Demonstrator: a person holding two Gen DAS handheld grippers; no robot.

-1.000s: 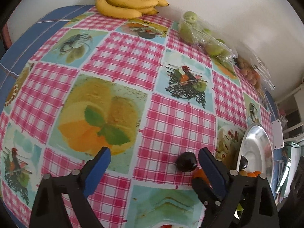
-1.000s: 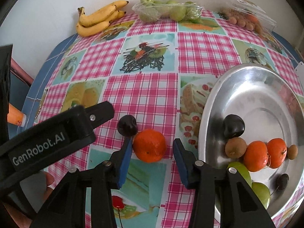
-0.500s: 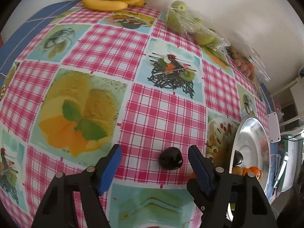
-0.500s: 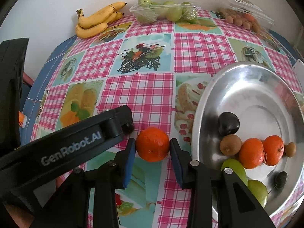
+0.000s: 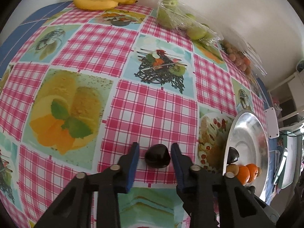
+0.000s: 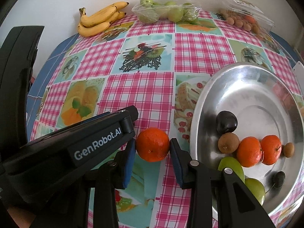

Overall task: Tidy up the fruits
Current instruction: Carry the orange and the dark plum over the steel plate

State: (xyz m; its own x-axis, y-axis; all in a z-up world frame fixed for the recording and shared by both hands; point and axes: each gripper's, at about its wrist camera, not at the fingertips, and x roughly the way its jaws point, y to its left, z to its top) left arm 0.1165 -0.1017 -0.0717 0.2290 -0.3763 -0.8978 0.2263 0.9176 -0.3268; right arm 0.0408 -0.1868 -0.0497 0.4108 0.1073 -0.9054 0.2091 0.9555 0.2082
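My left hand-held gripper (image 5: 154,156) has just been closing, and the dark plum (image 5: 157,156) now sits between its blue pads on the checked cloth of the desk (image 5: 152,102). The right pad looks to be against the plum; a thin gap shows at the left pad, so I cannot tell whether the grip is firm.

My right hand-held gripper (image 6: 152,148) is narrowed onto the orange mandarin (image 6: 152,144), both pads touching its sides, the fruit resting on the cloth just left of the steel plate (image 6: 252,79).

In the right wrist view, the plate lies at 3 o'clock from the mandarin. It holds another dark plum (image 6: 226,122), a brown round fruit (image 6: 228,142), two mandarins (image 6: 259,151) touching each other, a smaller brown fruit (image 6: 288,149), two green fruits (image 6: 243,178) and a dark cherry (image 6: 279,178).

At the desk's far edge, at 12 o'clock, lie a bunch of bananas (image 6: 98,20), a wrapped tray of green fruit (image 6: 167,12) and a clear box of small brown fruit (image 6: 245,19).
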